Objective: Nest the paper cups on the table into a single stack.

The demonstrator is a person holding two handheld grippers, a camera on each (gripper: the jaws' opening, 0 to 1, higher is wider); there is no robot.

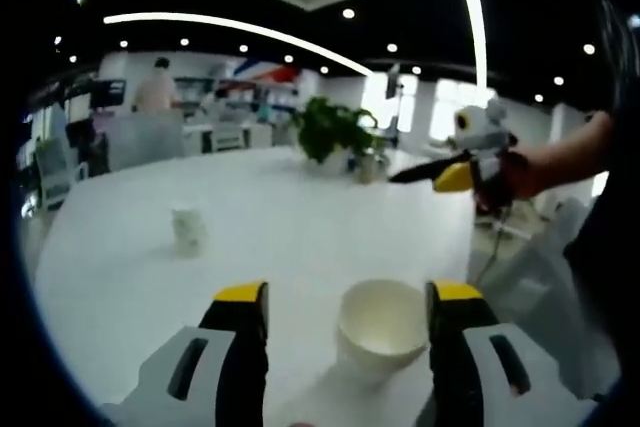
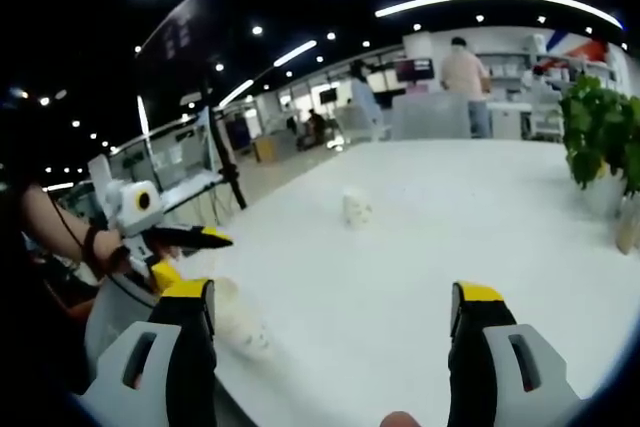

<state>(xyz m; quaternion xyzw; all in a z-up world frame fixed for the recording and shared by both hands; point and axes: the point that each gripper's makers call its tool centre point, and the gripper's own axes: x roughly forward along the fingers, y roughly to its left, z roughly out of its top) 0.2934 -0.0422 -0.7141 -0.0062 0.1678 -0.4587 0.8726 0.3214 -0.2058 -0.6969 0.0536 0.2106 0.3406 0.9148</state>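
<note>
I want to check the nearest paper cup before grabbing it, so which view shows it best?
The left gripper view. The near paper cup stands upright on the white table between the left tool's open jaws, its rim and inside plain. In the right gripper view it is a blurred white shape beside the right tool's jaw.

far paper cup (image 1: 188, 230) blurred – markings unreadable, near cup (image 2: 243, 325) smeared behind the jaw, plant (image 2: 603, 132) cut off

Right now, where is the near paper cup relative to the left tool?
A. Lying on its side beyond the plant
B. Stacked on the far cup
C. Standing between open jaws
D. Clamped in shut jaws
C: the near cup stands upright on the table between the left tool's spread jaws.
</note>
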